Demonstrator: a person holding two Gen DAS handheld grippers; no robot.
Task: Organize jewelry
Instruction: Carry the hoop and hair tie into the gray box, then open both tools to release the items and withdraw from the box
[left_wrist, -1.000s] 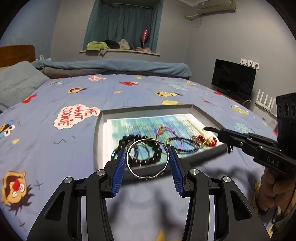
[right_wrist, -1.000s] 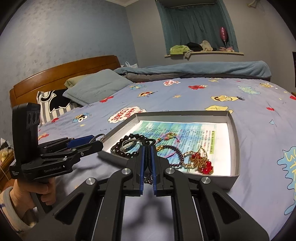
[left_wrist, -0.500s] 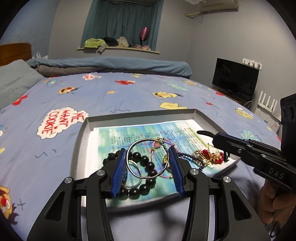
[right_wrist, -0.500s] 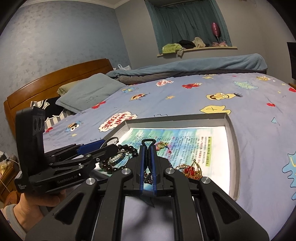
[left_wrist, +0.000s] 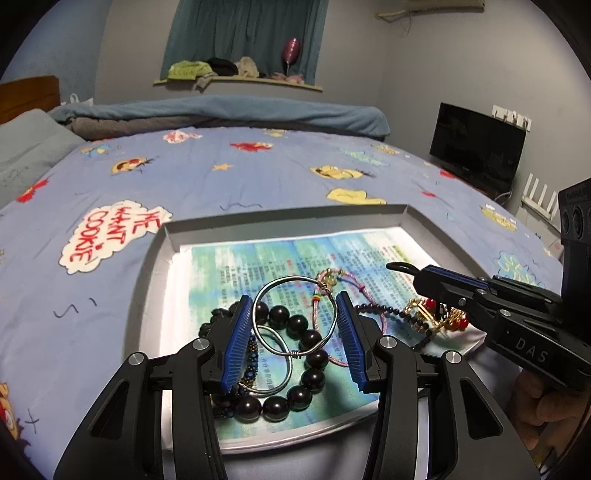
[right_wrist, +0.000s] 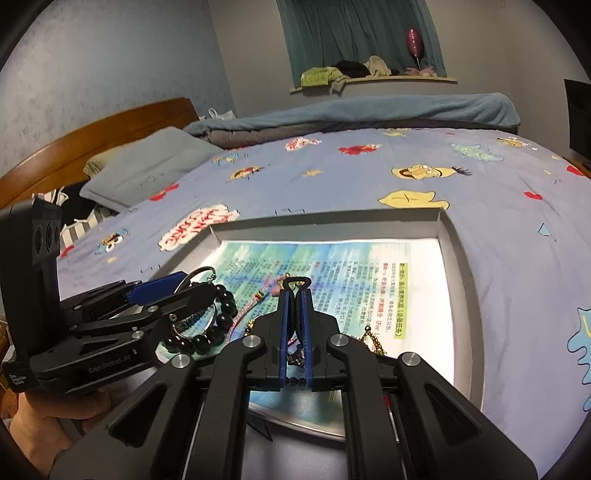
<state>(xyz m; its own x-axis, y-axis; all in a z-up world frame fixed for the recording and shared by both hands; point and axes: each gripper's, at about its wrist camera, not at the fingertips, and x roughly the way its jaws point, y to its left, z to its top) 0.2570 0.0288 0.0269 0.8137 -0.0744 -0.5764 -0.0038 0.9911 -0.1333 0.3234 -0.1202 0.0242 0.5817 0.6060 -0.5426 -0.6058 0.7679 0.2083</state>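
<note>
A grey tray (left_wrist: 155, 266) lined with a printed sheet lies on the bed. My left gripper (left_wrist: 295, 319) is shut on a silver wire bangle (left_wrist: 280, 286), held over the tray's near left part. Below it lie a black bead bracelet (left_wrist: 295, 326), another silver ring (left_wrist: 275, 365) and a pink cord bracelet (left_wrist: 365, 295). My right gripper (right_wrist: 294, 301) is shut on a small black metal clasp (right_wrist: 296, 283) over the tray (right_wrist: 461, 280). It shows in the left wrist view (left_wrist: 417, 271) above a gold and red piece (left_wrist: 439, 317).
The bed has a blue cartoon-print sheet (left_wrist: 258, 177). A pillow (right_wrist: 147, 166) and wooden headboard (right_wrist: 92, 133) are at the left. A folded blue duvet (left_wrist: 221, 110) lies at the far end. A black screen (left_wrist: 476, 147) stands right of the bed.
Both grippers have moved forward over the tray. The left still holds the silver bangle, now above the black beads. The right stays shut on the clasp.
</note>
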